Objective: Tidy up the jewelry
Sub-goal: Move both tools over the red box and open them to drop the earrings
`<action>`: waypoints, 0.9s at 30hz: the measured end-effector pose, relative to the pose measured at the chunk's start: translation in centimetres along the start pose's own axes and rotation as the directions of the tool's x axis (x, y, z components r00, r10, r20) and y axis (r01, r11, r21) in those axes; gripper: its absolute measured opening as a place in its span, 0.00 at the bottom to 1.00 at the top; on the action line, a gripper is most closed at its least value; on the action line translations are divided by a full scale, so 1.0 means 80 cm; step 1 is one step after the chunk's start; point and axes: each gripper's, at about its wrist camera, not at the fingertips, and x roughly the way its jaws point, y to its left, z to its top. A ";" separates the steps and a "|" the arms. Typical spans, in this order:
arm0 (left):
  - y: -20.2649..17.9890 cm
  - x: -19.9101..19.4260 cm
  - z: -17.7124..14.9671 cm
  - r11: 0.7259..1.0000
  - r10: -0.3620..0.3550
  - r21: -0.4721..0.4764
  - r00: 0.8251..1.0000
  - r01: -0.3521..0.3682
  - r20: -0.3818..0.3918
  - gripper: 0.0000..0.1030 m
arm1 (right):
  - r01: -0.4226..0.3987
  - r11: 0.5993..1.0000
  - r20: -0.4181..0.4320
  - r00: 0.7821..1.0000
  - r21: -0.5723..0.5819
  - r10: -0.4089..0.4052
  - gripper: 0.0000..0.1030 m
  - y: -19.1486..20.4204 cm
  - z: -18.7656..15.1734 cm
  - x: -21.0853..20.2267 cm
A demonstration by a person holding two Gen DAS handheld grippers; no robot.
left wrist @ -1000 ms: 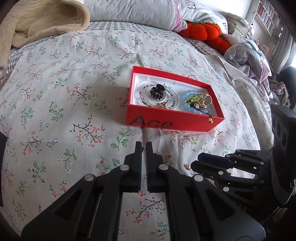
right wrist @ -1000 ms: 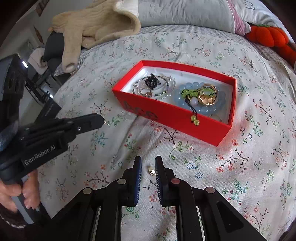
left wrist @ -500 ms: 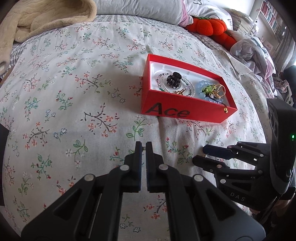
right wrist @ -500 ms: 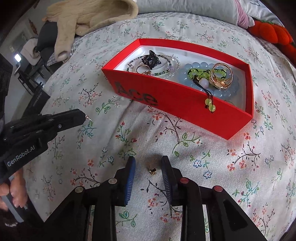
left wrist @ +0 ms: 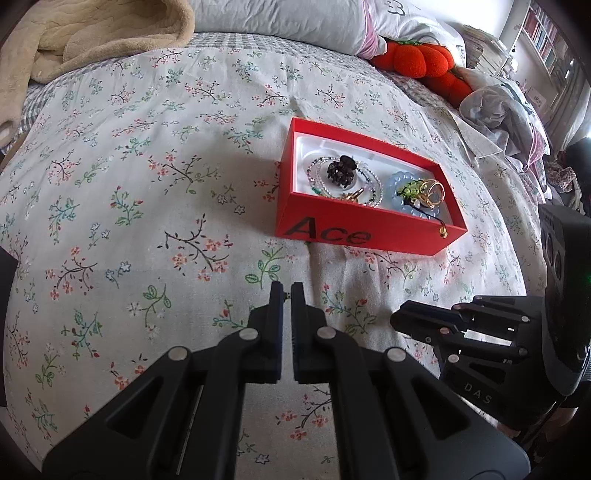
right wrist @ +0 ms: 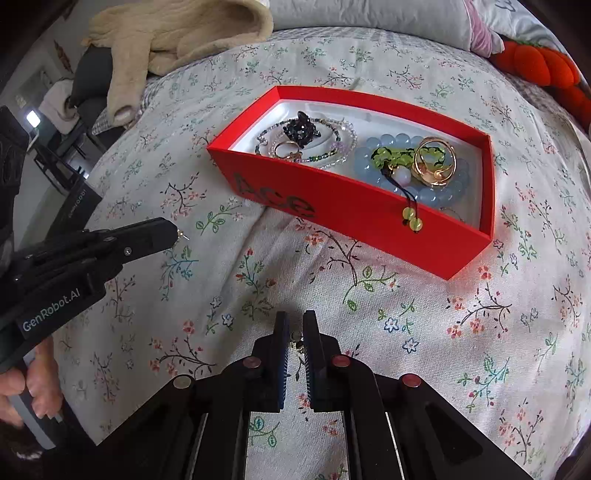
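tiny earring [right wrist: 296,340] perhaps, too small to tell; pillow [left wrist: 280,18] cut off

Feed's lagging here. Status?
Left gripper shut on small earring. Right gripper shut on gold stud. Red box ahead, path open.

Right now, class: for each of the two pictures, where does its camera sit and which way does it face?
Left wrist: on the left gripper, facing down-forward at the bedspread and red box; the right gripper shows.
Right wrist: on the right gripper, shut on a small earring; the left gripper and a hand show.
Shared: box, bedspread, both grippers.
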 end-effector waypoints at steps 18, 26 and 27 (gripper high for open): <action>-0.036 0.009 0.059 0.996 -0.085 -0.011 0.991 0.087 0.103 0.04 | -0.043 0.984 0.192 0.981 0.172 0.009 0.08 -0.060 0.058 -0.061; -0.032 0.028 0.071 0.995 -0.078 -0.048 0.991 0.083 0.113 0.08 | -0.058 0.984 0.187 0.982 0.168 0.026 0.08 -0.058 0.074 -0.049; -0.031 0.028 0.072 0.996 -0.073 -0.049 0.991 0.079 0.113 0.09 | -0.061 0.984 0.184 0.982 0.167 0.030 0.08 -0.057 0.076 -0.047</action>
